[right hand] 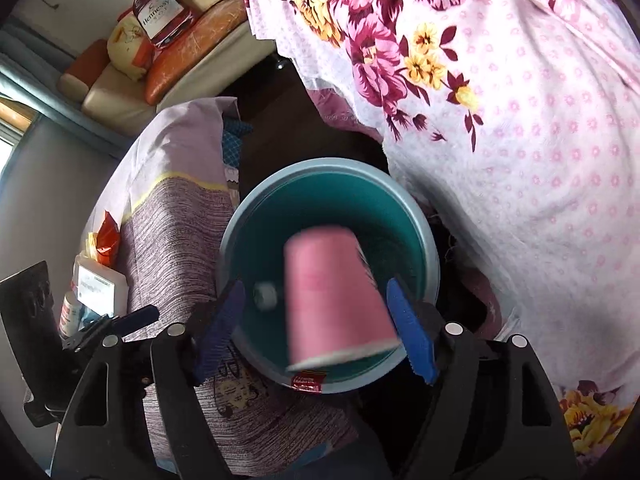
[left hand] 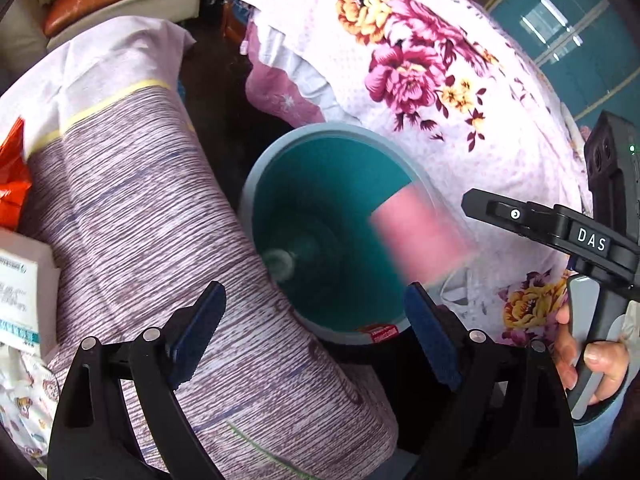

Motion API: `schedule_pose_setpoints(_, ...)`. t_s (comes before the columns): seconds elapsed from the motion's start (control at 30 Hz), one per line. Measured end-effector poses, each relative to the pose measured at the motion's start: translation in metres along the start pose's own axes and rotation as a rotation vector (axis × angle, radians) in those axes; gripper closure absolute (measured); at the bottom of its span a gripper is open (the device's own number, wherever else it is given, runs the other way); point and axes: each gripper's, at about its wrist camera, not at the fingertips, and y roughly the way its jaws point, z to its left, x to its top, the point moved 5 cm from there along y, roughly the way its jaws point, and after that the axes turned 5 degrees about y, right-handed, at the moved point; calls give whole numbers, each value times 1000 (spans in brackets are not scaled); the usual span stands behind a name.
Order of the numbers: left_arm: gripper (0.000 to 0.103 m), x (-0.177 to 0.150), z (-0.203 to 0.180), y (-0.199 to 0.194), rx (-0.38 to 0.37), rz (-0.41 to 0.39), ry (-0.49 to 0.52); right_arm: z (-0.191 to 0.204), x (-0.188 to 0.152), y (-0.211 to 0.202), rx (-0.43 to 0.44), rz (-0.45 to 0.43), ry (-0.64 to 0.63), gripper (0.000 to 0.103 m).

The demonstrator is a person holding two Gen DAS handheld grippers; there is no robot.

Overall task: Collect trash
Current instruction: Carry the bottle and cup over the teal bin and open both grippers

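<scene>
A floral quilt (right hand: 540, 168), white with magenta and yellow blooms, fills the ground beyond and to the right of the teal bin (right hand: 420, 208) that I take as my landmark. Left of the bin lies a striped mauve cushion (left hand: 132, 216), pressed against the bin's rim on that side. Farther left of the bin, past the cushion, I see a white box (right hand: 100, 286) and an orange wrapper (right hand: 109, 236) lying on the covered surface. Well beyond the bin, in the far corner, a cream sofa holds an orange bolster (right hand: 192, 44) and a bottle-shaped Hennessy cushion (right hand: 160, 14).

The bin stands open-mouthed, its pale grey rim ringing a teal interior, with a red label (right hand: 308, 383) on its near lip. Over the bin's mouth a pink paper cup (right hand: 336, 300) hangs blurred, upside down, its white rim toward my camera and its base toward the bin's floor. My right gripper (right hand: 320, 328) stands spread above the bin's near edge, the cup between its blue pads but touching neither that I can see. My left gripper (left hand: 316, 340) is also spread wide with nothing between its pads, over the bin's left rim and the cushion. A small pale round object (right hand: 265, 294) lies on the bin's floor.
</scene>
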Motion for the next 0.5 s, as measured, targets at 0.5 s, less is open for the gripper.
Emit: schedule_pose_setpoints(0.5, 12, -36, 44, -47, 15, -87, -49, 62, -25, -13, -28, 5, -108, 24)
